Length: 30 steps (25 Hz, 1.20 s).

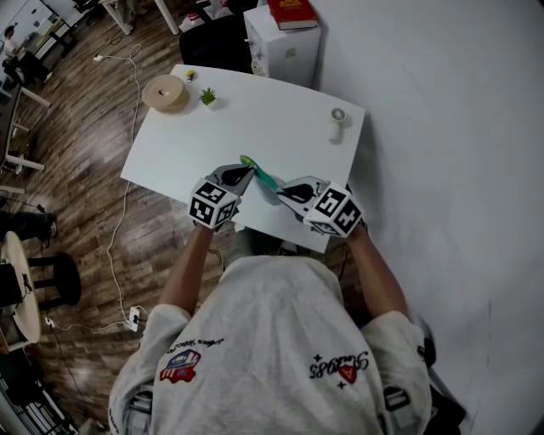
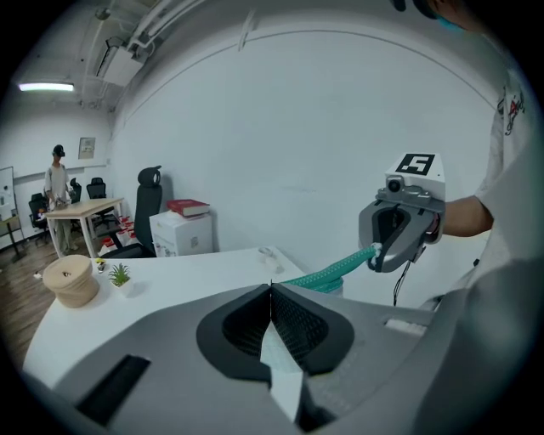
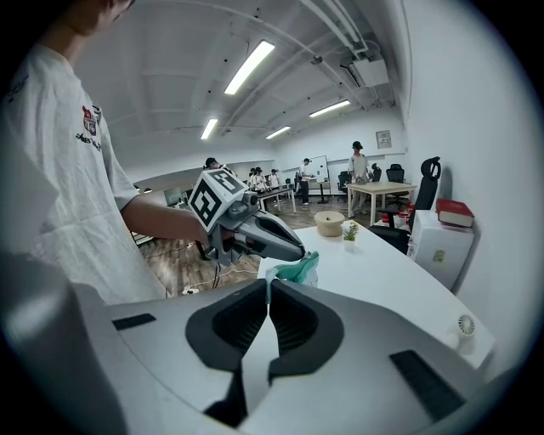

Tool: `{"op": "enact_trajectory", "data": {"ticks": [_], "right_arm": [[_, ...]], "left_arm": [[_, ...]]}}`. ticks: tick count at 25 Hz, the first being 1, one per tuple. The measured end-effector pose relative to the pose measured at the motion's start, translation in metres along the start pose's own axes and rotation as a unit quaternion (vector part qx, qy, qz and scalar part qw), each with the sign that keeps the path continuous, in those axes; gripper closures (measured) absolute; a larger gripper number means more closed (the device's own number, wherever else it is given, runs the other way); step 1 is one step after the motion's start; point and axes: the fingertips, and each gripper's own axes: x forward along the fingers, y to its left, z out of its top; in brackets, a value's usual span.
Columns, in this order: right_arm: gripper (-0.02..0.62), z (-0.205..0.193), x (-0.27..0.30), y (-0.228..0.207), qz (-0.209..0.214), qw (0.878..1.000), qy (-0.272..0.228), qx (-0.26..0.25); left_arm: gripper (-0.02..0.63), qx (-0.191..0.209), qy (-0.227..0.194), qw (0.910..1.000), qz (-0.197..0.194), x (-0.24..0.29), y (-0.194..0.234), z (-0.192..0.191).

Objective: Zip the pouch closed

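Two grippers, operator: what is each one holding?

Operator: My left gripper (image 1: 247, 171) is clamped tight on one end of the pouch (image 1: 262, 176). A pale strip of its fabric runs back between the closed jaws. My right gripper (image 1: 280, 191) is clamped tight on the opposite end, with teal cloth bunched at its tips.

Checker: Position of the pouch?

Operator: It is stretched as a narrow teal band between my two grippers, over the near edge of the table (image 1: 170, 161), toward the near right corner. I cannot tell whether it touches the top.

Checker: Edges and obstructions?

Operator: The near edge runs under both grippers. The right edge lies near the white wall (image 1: 459, 170). At the far left corner stands a tan round container (image 1: 166, 92), with a small potted plant (image 1: 207, 97) just beside it. A small white fan (image 1: 338, 123) stands near the far right corner. All three are well apart from the pouch. Beyond the far edge are a white cabinet (image 1: 289, 55) with a red book (image 1: 291, 12) on top, and a black chair (image 1: 214, 42) beside it.

Checker: Open room?

Operator: The white top lies open from the pouch to those far-edge items, across the full width. Left of the table is wooden floor (image 1: 76, 153), with a white cable (image 1: 119, 221) trailing along it.
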Motion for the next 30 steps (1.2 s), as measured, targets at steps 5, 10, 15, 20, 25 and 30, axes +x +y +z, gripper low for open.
{"op": "enact_trajectory", "data": {"ticks": [5, 10, 15, 20, 25, 30], "right_arm": [[0.581, 0.001, -0.003, 0.003, 0.001, 1.000, -0.003, 0.000], [0.581, -0.003, -0.007, 0.005, 0.005, 1.000, -0.005, 0.006], [0.580, -0.004, -0.006, 0.004, 0.002, 1.000, -0.008, 0.010], [0.580, 0.002, -0.006, -0.001, -0.005, 1.000, -0.021, 0.014], [0.578, 0.009, -0.009, -0.009, -0.009, 0.999, -0.038, 0.026], [0.577, 0.005, -0.014, -0.019, -0.039, 0.998, -0.033, 0.022]], "left_arm": [[0.600, -0.013, 0.002, 0.9998, 0.016, -0.003, 0.011, -0.009], [0.600, -0.031, 0.009, 0.9978, 0.057, -0.010, 0.035, -0.023], [0.600, -0.056, 0.005, 0.9962, 0.066, -0.015, 0.042, -0.032], [0.600, -0.071, 0.002, 0.9951, 0.069, -0.014, 0.040, -0.035], [0.598, -0.066, -0.002, 0.9956, 0.067, -0.010, 0.032, -0.037], [0.598, -0.063, -0.030, 0.9956, 0.062, -0.014, 0.026, -0.026]]}}
